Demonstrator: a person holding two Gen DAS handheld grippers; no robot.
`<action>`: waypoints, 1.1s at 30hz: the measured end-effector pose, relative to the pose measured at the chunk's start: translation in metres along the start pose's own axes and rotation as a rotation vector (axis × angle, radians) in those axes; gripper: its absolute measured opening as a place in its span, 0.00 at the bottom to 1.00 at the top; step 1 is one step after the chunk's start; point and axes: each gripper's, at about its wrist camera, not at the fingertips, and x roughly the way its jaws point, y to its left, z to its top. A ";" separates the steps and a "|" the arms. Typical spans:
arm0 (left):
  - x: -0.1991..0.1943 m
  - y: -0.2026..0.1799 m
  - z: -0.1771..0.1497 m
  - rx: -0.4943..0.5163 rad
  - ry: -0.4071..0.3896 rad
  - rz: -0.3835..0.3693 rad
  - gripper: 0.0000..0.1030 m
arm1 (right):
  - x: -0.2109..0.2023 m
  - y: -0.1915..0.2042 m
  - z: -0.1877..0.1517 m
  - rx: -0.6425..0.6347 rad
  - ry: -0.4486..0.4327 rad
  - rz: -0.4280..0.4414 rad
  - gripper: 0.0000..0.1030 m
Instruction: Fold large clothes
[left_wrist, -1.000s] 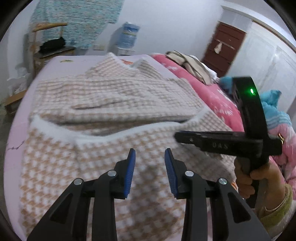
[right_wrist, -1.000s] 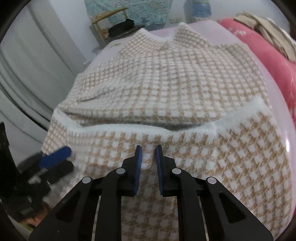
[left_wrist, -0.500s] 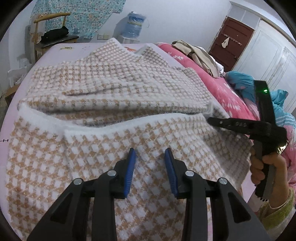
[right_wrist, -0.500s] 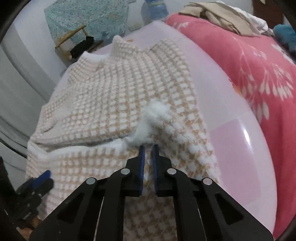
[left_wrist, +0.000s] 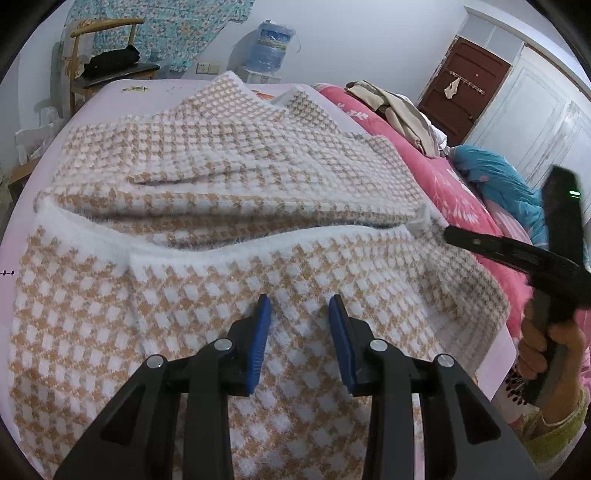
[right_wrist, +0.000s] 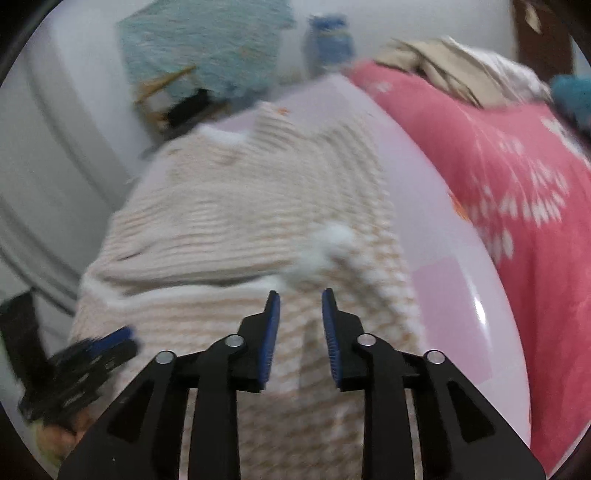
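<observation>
A large tan-and-white houndstooth knit garment (left_wrist: 229, 177) lies spread on the pale pink bed (left_wrist: 107, 96), its near part folded up with a fluffy white hem (left_wrist: 229, 247) across the middle. My left gripper (left_wrist: 300, 317) is open and empty just above the near fold. My right gripper (right_wrist: 297, 312) is open and empty, just behind the fluffy white corner (right_wrist: 325, 243) of the fold; the right wrist view is motion-blurred. In the left wrist view the right gripper (left_wrist: 454, 236) sits at the garment's right corner. The left gripper's fingers (right_wrist: 110, 343) show at the lower left of the right wrist view.
A pink floral quilt (left_wrist: 458, 206) lies to the right with beige clothes (left_wrist: 399, 110) and a blue garment (left_wrist: 495, 177) on it. A wooden chair (left_wrist: 107, 66) and a water bottle (left_wrist: 271, 44) stand beyond the bed's far end. A brown door (left_wrist: 469, 81) is far right.
My right gripper closed on the fold's white right corner, then opened and let it go. The corner now lies on the garment. My left gripper stayed open over the near fold.
</observation>
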 end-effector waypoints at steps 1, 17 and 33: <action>0.000 0.000 0.000 -0.001 0.000 -0.001 0.32 | -0.005 0.008 -0.003 -0.034 -0.003 0.014 0.30; -0.002 0.005 0.000 -0.023 0.008 -0.019 0.32 | -0.012 0.058 -0.063 -0.235 0.079 0.085 0.30; -0.049 -0.012 -0.020 0.069 -0.029 -0.062 0.34 | 0.016 0.070 -0.077 -0.252 0.150 0.106 0.37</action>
